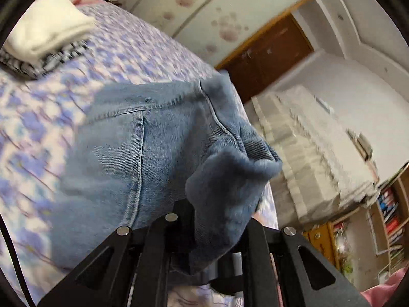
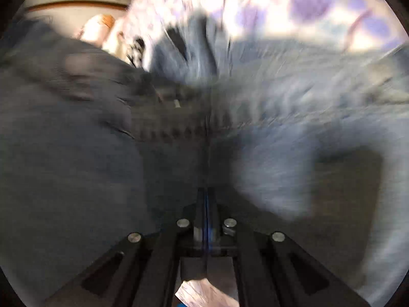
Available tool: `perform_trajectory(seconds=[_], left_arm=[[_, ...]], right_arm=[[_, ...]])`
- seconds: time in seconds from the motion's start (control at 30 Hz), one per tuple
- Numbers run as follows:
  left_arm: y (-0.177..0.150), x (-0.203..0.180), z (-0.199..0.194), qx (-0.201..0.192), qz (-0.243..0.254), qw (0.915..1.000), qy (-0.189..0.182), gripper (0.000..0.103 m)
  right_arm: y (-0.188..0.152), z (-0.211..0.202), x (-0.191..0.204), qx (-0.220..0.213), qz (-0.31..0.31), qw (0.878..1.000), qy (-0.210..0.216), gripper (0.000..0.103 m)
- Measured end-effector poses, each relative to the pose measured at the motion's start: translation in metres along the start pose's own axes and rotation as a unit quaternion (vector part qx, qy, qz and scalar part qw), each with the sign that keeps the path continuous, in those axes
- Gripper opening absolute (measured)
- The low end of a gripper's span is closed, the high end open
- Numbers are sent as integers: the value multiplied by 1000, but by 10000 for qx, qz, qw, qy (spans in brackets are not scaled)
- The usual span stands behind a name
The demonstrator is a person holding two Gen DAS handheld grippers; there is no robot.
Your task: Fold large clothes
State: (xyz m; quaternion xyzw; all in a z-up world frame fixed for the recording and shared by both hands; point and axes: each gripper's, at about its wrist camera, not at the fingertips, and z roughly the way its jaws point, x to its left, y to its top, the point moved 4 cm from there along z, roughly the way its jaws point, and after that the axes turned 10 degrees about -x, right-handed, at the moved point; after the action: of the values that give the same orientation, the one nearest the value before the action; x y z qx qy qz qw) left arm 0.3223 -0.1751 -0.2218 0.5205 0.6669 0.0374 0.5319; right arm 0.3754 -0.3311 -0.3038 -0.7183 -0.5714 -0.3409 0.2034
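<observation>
A pair of blue jeans with a fleecy blue lining is lifted over the bed in the left wrist view. My left gripper is shut on a bunched edge of the lining, and the cloth hides its fingertips. In the right wrist view the jeans fill nearly the whole blurred picture. My right gripper has its jaws together, with a fold of the denim running straight up from the tips.
The bed has a purple-flowered cover. A folded white cloth lies on a checkered one at its far end. Beside the bed are a white covered unit, a bookshelf and a brown door.
</observation>
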Motion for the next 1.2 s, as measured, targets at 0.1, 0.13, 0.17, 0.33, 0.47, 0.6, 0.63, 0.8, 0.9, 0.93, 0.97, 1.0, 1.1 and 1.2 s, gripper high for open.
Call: perform_trajectory(seconds=[0.1,0.13,0.17,0.33,0.47,0.6,0.63,0.8,0.9,0.93,0.97,1.0,1.1,1.2], left_arm=[[-30,-22,26,263,281,9991,165,10],[-39,-28,35,385,339,9984,232,10],[-49,-32,45,511,449,9972,317,10],[-88,-45,76,1045,1311,9829,762,10],[-109,-45,80,1227,1820,9710,943,10],[-132,-49,83,1474,2478,9505,1156,10],[-136,-49,88,1545,2750,9411,1222,11],[-161,-51,85,1859,3520,9092,1222,18],[-162,-58,76,1971,3511,9101,982,33],[-163,-61,71,2073,3503,9091,888,35],[-164,-63,68,2146,3545,9062,844,36],[-165,-66,62,2189,3583,9040,809,36],[-159,-67,46,2355,3590,8999,766,47],[-146,-62,31,2545,3476,8991,773,68]], right_arm=[[14,-49,-35,-280,-68,9991,-299,0],[17,-62,-48,-352,-12,9989,-325,0],[19,-76,-64,-411,76,9985,-364,0],[21,-121,-121,-536,289,9954,-746,0],[11,-145,-147,-664,535,9927,-850,0],[7,-155,-162,-716,875,9901,-832,0],[6,-157,-162,-717,943,9896,-817,0],[-2,-155,-152,-831,1197,9880,-516,1],[-11,-149,-142,-764,1264,9886,-295,17],[-13,-145,-139,-694,1255,9892,-291,22],[-15,-141,-135,-623,1246,9898,-295,31],[-18,-137,-132,-538,1247,9903,-284,36],[-30,-131,-120,-360,1238,9915,-191,40],[-46,-128,-109,-166,1101,9932,-350,53]])
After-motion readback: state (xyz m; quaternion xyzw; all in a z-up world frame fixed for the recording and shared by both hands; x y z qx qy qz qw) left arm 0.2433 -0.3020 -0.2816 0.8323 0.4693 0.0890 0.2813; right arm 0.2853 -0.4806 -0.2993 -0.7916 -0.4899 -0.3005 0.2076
